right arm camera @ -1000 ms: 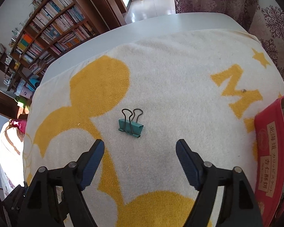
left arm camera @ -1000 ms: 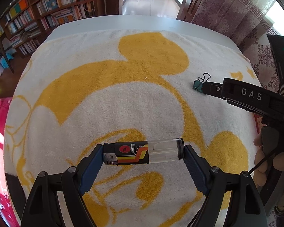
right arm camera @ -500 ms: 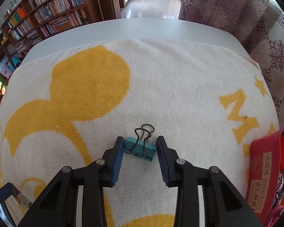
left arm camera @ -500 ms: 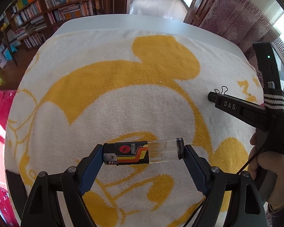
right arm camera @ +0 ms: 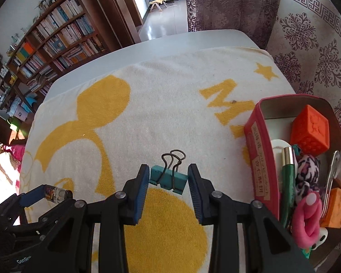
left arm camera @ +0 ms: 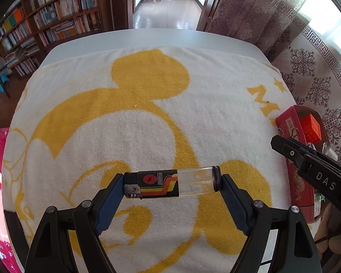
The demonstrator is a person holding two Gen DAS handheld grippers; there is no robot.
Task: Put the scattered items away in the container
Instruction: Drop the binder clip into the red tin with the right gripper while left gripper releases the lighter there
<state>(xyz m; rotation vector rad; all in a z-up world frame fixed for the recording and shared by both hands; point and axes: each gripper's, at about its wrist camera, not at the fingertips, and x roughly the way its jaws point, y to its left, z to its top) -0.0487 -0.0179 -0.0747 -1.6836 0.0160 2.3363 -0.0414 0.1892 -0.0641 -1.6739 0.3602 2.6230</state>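
Observation:
My left gripper [left arm camera: 171,184] is shut on a lighter [left arm camera: 172,183] with a black striped label and a clear end, held crosswise above the towel. My right gripper [right arm camera: 168,177] is shut on a teal binder clip [right arm camera: 168,178], its wire handles pointing away, lifted off the towel. The red box [right arm camera: 260,150] stands at the towel's right edge, just right of the right gripper. In the left wrist view the red box [left arm camera: 286,122] shows at far right, partly behind the right gripper's black body [left arm camera: 316,170]. The lighter [right arm camera: 56,192] also shows at lower left in the right wrist view.
The box holds an orange cube [right arm camera: 311,129], a green pen [right arm camera: 288,182], a pink toy [right arm camera: 307,218], a fork [right arm camera: 332,177] and several other things. A white and yellow towel [left arm camera: 136,125] covers the table. Bookshelves [left arm camera: 56,22] and a curtain [left arm camera: 261,16] stand beyond the far edge.
The right gripper closed on the binder clip, lifted it and carried it right toward the red box. The left gripper, still holding the lighter, also shifted right and rose a little.

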